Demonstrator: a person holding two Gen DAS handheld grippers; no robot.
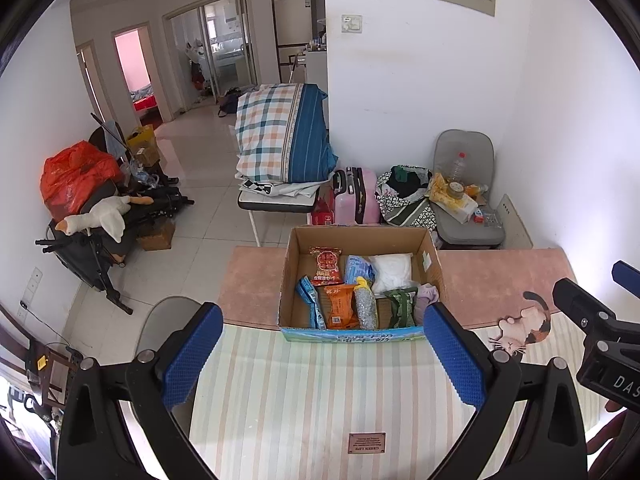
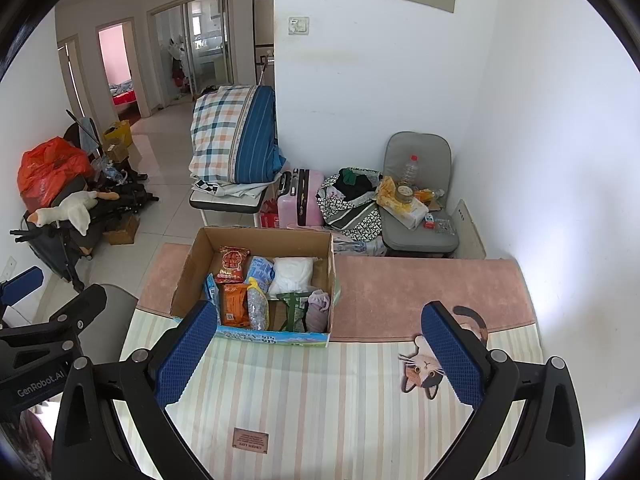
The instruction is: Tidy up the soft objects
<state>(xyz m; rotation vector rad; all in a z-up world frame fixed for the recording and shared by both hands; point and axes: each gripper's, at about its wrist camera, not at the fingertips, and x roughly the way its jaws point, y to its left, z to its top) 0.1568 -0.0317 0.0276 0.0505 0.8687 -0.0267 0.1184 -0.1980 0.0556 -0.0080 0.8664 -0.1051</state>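
Note:
An open cardboard box point(image 1: 291, 270) point(image 2: 188, 268) stands on the table where the pink cloth meets the striped cloth. It holds several soft packets: a red snack bag point(image 1: 327, 265), an orange packet point(image 1: 340, 306), a white bag point(image 1: 392, 271), a blue bag point(image 1: 359, 268), a green packet point(image 1: 402, 306) and a purple cloth point(image 1: 427, 295). My left gripper point(image 1: 323, 354) is open and empty, just in front of the box. My right gripper point(image 2: 320, 354) is open and empty, in front of the box's right part. Each gripper shows at the edge of the other's view.
A cat-shaped mat point(image 2: 430, 364) lies on the striped cloth point(image 1: 320, 392) right of the box. Behind the table stand a pink suitcase point(image 1: 356, 196), a grey chair point(image 1: 468, 208) with clutter and a cot with folded bedding point(image 1: 280, 136). A loaded stroller point(image 1: 88, 216) stands at the left.

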